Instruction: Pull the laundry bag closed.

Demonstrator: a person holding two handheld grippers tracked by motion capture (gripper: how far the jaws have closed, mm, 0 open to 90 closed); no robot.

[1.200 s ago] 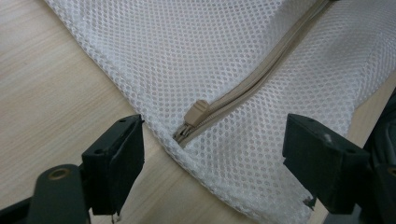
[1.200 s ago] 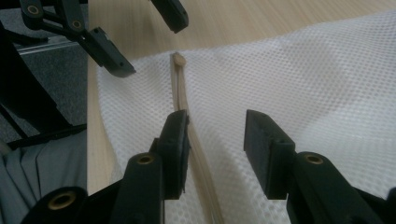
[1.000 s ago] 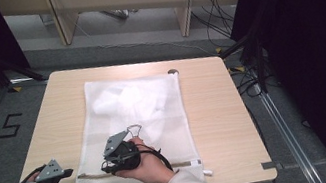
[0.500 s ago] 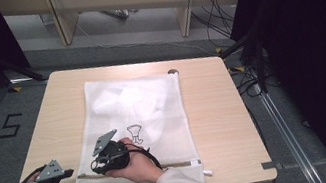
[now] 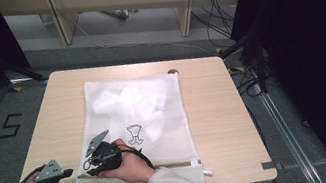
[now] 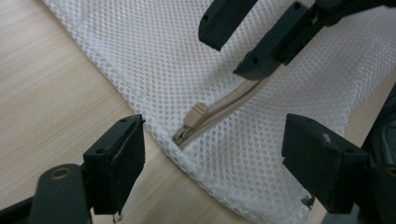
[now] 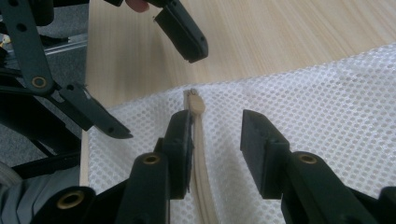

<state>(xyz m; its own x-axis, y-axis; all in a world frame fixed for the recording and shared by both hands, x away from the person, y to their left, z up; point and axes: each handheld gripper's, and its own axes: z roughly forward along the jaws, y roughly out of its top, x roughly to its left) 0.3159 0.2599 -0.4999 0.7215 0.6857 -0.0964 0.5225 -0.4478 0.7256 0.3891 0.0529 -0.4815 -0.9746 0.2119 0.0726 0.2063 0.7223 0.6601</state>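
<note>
My right gripper (image 7: 215,140) part open over zipper (image 7: 200,158), nothing gripped, jaws just narrowed; left gripper (image 6: 210,154) wide, straddling zipper pull (image 6: 196,113) at mesh bag (image 5: 144,110) corner, bare table (image 5: 215,112) beyond

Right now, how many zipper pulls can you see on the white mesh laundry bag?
1. The beige zipper pull sits at the end of the beige zipper, near the white mesh laundry bag's corner. Others may be hidden.

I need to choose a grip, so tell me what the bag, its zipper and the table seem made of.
Laundry bag: white synthetic-looking mesh, matte, with a regular grid of small holes. Zipper pull: beige, probably plastic, smooth with a dull sheen. Table: pale wood-grain top, likely laminate, flat and even.
</note>
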